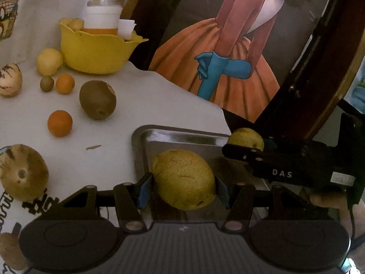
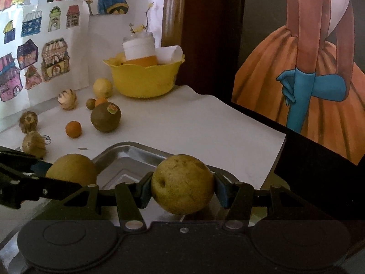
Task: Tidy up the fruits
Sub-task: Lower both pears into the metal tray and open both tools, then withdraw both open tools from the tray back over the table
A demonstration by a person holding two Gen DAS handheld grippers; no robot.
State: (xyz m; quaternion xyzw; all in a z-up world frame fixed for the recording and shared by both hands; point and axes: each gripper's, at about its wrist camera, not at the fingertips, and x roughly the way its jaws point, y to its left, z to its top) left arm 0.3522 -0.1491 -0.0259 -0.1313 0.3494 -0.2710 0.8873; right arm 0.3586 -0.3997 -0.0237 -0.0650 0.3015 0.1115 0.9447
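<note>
My left gripper [image 1: 182, 185] is shut on a yellow-green pear [image 1: 183, 179] and holds it over the metal tray [image 1: 146, 139]. My right gripper [image 2: 181, 188] is shut on a second, rounder pear [image 2: 182, 183] over the same tray [image 2: 127, 153]. The right gripper comes in from the right in the left wrist view [image 1: 241, 151], with its pear [image 1: 246, 138] at the tray's far right corner. The left gripper and its pear [image 2: 71, 169] show at the left of the right wrist view.
Loose on the white cloth lie a large kiwi [image 1: 97, 99], two small oranges [image 1: 59, 123], a lemon [image 1: 49, 61], a small kiwi [image 1: 47, 83] and striped melons [image 1: 22, 175]. A yellow bowl [image 1: 95, 50] with a jar stands at the back. A framed painting [image 1: 228, 52] leans to the right.
</note>
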